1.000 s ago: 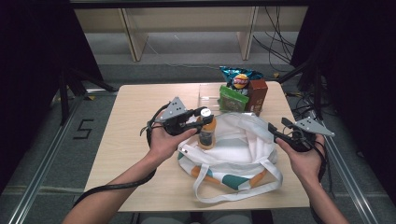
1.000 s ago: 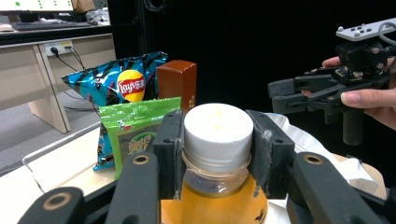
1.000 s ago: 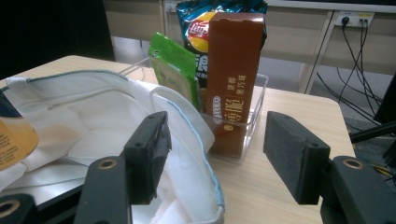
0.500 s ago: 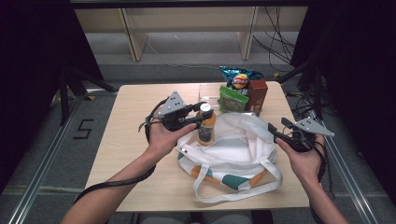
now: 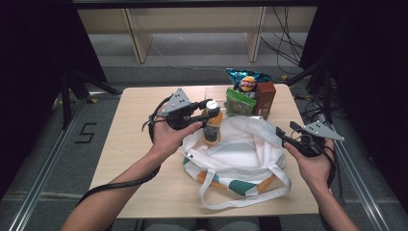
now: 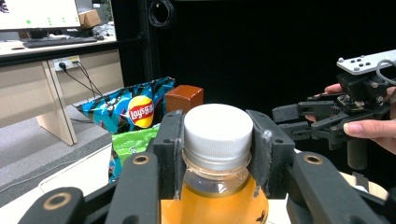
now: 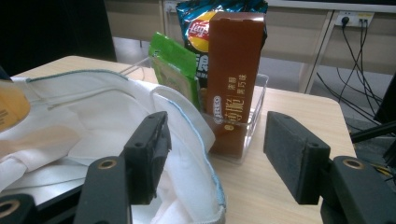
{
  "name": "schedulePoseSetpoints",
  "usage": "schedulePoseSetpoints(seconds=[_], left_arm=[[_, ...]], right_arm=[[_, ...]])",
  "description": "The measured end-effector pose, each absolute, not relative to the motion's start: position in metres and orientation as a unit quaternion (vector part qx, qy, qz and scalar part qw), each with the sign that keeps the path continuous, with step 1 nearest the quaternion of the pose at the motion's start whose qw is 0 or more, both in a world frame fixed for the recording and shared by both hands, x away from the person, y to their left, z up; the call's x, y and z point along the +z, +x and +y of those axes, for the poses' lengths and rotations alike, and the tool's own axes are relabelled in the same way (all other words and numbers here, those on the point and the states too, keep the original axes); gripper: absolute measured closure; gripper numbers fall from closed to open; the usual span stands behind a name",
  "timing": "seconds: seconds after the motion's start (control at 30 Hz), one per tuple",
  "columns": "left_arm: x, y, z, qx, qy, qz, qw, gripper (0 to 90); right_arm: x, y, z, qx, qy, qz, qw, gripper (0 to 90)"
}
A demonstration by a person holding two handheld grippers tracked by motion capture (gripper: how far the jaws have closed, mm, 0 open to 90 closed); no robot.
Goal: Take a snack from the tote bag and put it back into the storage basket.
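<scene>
Left hand-held gripper (image 6: pixel 217 154) is clamped on the bottle (image 6: pixel 215 196) at its white cap, above the bag (image 5: pixel 240 149) mouth. Right hand-held gripper (image 7: pixel 215 158) is open beside the bag rim.

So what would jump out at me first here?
Probably the orange drink bottle, clamped at its white cap by the left gripper just above the open white tote bag mid-table. Behind the bag, a blue crisp packet and brown carton stand together.
</scene>
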State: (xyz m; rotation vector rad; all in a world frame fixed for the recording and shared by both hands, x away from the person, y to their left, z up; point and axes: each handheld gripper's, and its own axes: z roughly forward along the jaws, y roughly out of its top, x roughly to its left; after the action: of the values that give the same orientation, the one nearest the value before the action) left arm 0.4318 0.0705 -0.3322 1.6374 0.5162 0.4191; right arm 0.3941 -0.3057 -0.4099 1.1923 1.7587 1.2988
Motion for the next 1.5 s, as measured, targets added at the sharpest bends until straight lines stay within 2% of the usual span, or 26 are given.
schedulePoseSetpoints(seconds=[1.0,1.5], left_arm=[[-0.314,0.448,0.074,0.197,0.713,0.227,0.633,58.7],[-0.308,0.456,0.074,0.198,0.709,0.232,0.636,58.8]], right_arm=[[-0.411,0.393,-0.304,0.495,0.461,0.666,0.313,40.8],[-0.411,0.395,-0.305,0.497,0.451,0.665,0.329,40.8]])
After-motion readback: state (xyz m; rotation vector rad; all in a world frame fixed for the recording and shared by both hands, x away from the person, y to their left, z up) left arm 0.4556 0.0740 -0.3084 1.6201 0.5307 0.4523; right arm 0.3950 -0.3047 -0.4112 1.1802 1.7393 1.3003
